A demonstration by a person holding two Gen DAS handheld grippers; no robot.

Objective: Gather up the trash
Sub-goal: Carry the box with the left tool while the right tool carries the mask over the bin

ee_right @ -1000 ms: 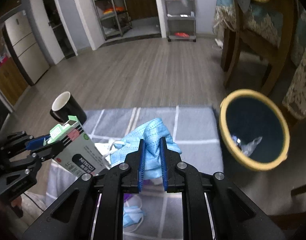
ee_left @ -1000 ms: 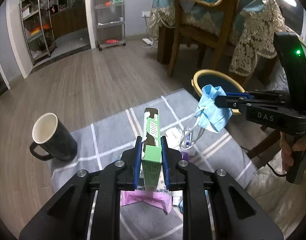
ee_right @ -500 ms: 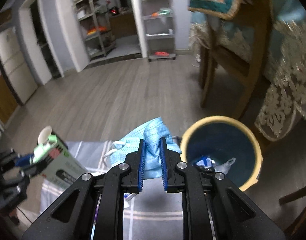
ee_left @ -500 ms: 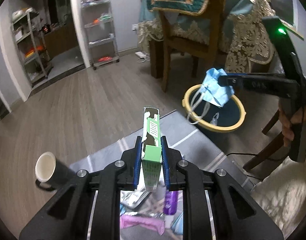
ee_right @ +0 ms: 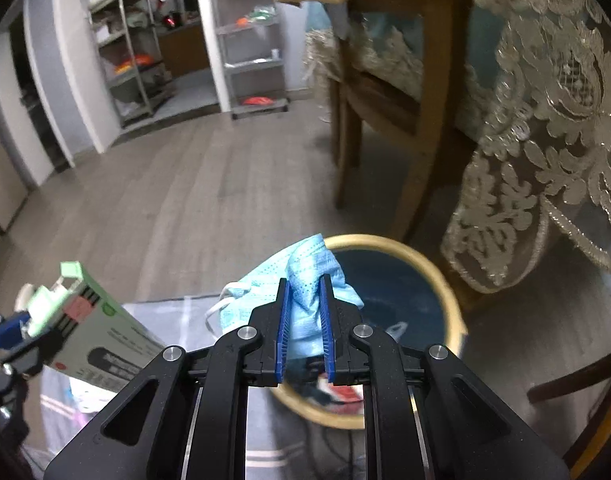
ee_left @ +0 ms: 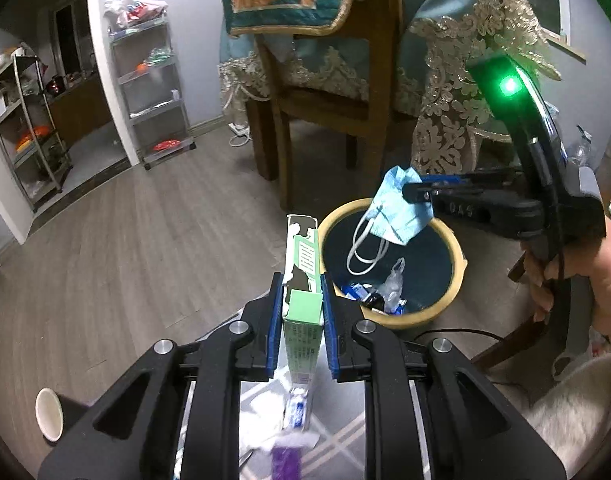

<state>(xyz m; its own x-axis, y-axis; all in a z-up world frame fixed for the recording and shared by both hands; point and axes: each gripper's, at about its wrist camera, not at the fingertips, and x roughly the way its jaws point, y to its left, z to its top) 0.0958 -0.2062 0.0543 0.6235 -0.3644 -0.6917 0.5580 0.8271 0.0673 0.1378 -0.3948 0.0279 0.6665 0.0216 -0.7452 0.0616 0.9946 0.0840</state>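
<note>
From the left wrist, our left gripper point(ee_left: 302, 312) pinches a stiff, light green carton point(ee_left: 303, 280) by its narrow sides just short of the yellow-rimmed bin point(ee_left: 453, 276). From the right wrist, our right gripper point(ee_right: 304, 320) fingers clamp a soft, limp blue face mask point(ee_right: 305, 276) by its bunched middle over the bin's near rim, loops dangling; it should drop freely.

One bin point(ee_left: 457, 276), two hand-held grippers beside it; one blue mask point(ee_left: 401, 208), one green carton point(ee_left: 303, 276), one cup point(ee_left: 49, 420).
</note>
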